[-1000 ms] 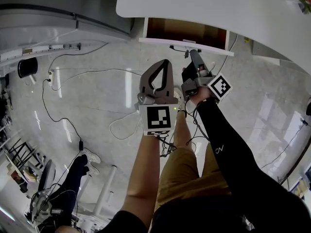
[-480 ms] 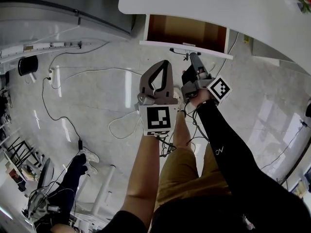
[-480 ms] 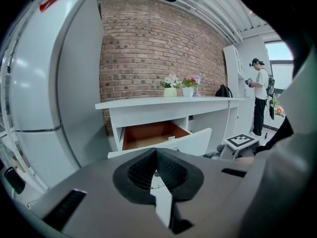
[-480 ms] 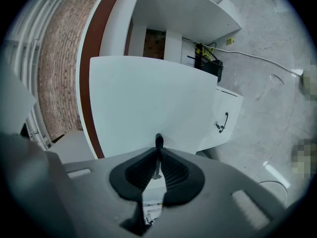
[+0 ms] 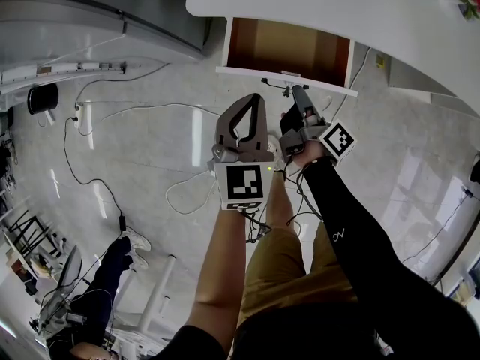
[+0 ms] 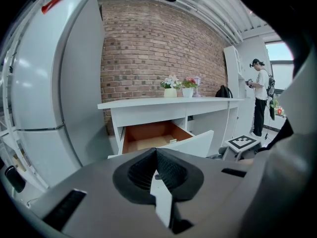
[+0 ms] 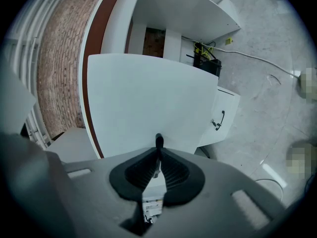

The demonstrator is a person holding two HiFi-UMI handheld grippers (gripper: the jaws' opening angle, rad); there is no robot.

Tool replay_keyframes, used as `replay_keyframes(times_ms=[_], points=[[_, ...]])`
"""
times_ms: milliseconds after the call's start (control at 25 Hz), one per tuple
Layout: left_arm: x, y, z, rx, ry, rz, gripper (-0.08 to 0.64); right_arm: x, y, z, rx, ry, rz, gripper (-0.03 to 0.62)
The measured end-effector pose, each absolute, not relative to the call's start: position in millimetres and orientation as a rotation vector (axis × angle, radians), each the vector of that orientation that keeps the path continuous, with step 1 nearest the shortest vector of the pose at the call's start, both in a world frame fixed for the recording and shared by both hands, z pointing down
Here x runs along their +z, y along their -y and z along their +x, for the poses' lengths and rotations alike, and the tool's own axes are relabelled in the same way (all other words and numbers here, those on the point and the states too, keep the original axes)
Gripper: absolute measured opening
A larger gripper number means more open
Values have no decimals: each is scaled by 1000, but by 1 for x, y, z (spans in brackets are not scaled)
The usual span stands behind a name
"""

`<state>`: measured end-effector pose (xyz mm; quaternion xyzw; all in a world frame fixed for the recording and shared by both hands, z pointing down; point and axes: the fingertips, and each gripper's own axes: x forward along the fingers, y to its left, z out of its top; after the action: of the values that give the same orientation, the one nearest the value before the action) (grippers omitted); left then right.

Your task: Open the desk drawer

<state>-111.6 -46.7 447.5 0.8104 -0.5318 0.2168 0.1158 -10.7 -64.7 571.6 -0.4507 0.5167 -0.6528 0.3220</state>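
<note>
The desk drawer stands pulled out from under the white desk, its brown inside showing. In the left gripper view the drawer looks empty. My right gripper is shut on the slim black handle of the white drawer front. The right gripper view shows the handle pinched between the jaws of the right gripper, with the drawer front filling the frame. My left gripper hangs shut and empty, short of the drawer, and the left gripper faces the desk.
A tall grey cabinet stands left of the desk. Cables and a power strip lie on the tiled floor. A seated person is at lower left; another person stands far right. Flower pots sit on the desk.
The drawer has slid further out of the desk, showing more of its brown inside, with my right gripper still on the handle. The left gripper has stayed put.
</note>
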Motion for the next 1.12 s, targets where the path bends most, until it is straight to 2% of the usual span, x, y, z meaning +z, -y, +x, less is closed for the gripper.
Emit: replay_keyframes(times_ms=[1120], points=[[443, 32, -123, 632, 1579, 2366, 8, 595, 5, -26, -1837, -1350, -1201, 25]])
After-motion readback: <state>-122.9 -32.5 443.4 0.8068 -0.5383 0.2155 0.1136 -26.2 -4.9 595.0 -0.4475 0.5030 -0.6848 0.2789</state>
